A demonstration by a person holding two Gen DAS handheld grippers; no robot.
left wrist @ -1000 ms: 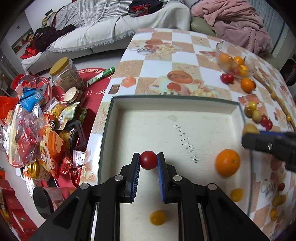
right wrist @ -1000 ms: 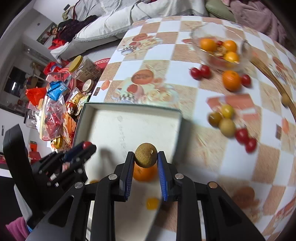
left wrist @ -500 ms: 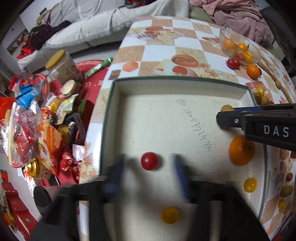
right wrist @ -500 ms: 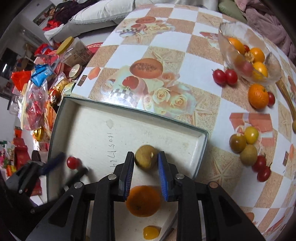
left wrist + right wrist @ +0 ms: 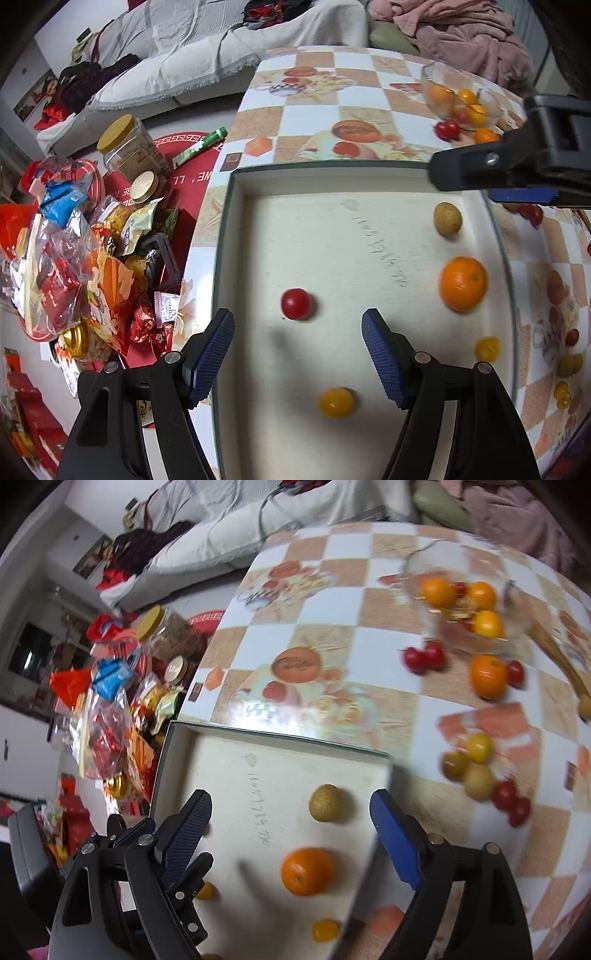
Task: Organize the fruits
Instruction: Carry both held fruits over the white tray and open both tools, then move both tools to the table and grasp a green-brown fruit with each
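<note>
A shallow white box (image 5: 236, 229) lies on the checked table. In it lie a red cherry tomato (image 5: 296, 303), a brown longan (image 5: 447, 218), an orange (image 5: 463, 283) and two yellow tomatoes (image 5: 336, 402). My left gripper (image 5: 297, 347) is open and empty, just behind the red tomato. My right gripper (image 5: 290, 825) is open and empty above the box (image 5: 177, 746), with the longan (image 5: 325, 802) and orange (image 5: 307, 870) lying between its jaws.
A glass bowl (image 5: 417, 565) of oranges stands at the table's far right. Loose red tomatoes (image 5: 424, 657), an orange (image 5: 488, 675) and small fruits (image 5: 476, 764) lie right of the box. Snack bags and jars (image 5: 74, 236) crowd the floor on the left.
Both grippers opened. The left let go of the red tomato and the right let go of the longan; both fruits now lie in the box. Both grippers drew back.
</note>
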